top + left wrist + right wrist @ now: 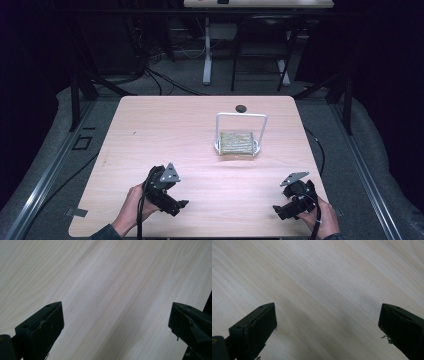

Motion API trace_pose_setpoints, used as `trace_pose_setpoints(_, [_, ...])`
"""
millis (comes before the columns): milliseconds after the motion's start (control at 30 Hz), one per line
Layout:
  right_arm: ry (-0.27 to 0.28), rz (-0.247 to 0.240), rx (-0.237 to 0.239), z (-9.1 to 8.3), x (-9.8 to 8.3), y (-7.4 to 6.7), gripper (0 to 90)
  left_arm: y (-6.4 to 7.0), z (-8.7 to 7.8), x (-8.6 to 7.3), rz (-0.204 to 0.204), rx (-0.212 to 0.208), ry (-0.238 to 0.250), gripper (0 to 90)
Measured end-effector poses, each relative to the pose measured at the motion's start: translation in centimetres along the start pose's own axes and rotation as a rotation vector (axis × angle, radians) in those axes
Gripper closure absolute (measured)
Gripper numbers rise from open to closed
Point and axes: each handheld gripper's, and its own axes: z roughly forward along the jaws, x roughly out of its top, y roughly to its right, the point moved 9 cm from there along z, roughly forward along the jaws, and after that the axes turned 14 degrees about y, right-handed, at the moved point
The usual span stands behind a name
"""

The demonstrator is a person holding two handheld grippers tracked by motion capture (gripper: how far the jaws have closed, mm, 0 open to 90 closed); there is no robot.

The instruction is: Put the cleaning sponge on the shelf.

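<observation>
Your left gripper [182,204] and right gripper [276,208] both sit low at the near edge of the pale wooden table [165,130], jaws spread wide, holding nothing. The white wire-handled basket with the woven straw mat [238,142] sits mid-table, well apart from both.

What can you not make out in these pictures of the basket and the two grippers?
- Basket: high view, too small to tell what it holds.
- Dark round thing: high view, too small to identify.
- Left gripper and right gripper: jaws wide apart; bodies cut off by the bottom edges.
</observation>
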Motion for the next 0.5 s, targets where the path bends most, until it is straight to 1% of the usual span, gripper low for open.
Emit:
trace_pose_setpoints(33, [0.000, 0.000, 0.000, 0.0, 0.0, 0.0, 1.0, 0.0, 0.0, 0.0, 0.000, 0.000, 0.000, 0.2])
trace_pose_setpoints(67, [-0.005, 0.007, 0.004, 0.0, 0.0, -0.1, 1.1, 0.0, -0.3, -0.8, -0.015, 0.005, -0.004, 0.2])
trace_pose_setpoints(100, [-0.007, 0.005, 0.007, 0.0, -0.1, -0.1, 1.1, -0.1, -0.4, -1.1, -0.020, 0.010, -0.005, 0.2])
trace_pose_setpoints(133, [-0.007, 0.005, 0.007, 0.0, -0.1, -0.1, 1.1, -0.1, -0.4, -1.1, -0.020, 0.010, -0.005, 0.2])
trace_pose_setpoints(200, [-0.002, -0.005, 0.004, 0.1, 0.0, -0.1, 1.0, -0.2, -0.6, -1.5, -0.038, 0.016, 0.001, 0.2])
trace_pose_setpoints(233, [-0.003, -0.005, 0.005, 0.1, 0.0, -0.1, 1.1, -0.5, -0.6, -1.9, -0.042, 0.028, 0.003, 0.1])
trace_pose_setpoints(267, [-0.003, -0.004, 0.007, 0.2, 0.0, -0.1, 1.0, -0.6, -0.6, -2.1, -0.046, 0.029, -0.003, 0.2])
trace_pose_setpoints(333, [-0.007, -0.002, 0.008, 0.1, 0.0, -0.1, 1.1, -0.7, -0.6, -2.2, -0.052, 0.026, -0.004, 0.2])
trace_pose_setpoints(400, [-0.008, -0.007, 0.005, 0.1, -0.1, 0.1, 1.1, -1.0, -0.5, -2.3, -0.058, 0.033, 0.000, 0.2])
trace_pose_setpoints(500, [-0.007, 0.002, 0.006, 0.2, -0.1, 0.1, 1.1, -1.1, -0.6, -2.2, -0.064, 0.035, 0.004, 0.1])
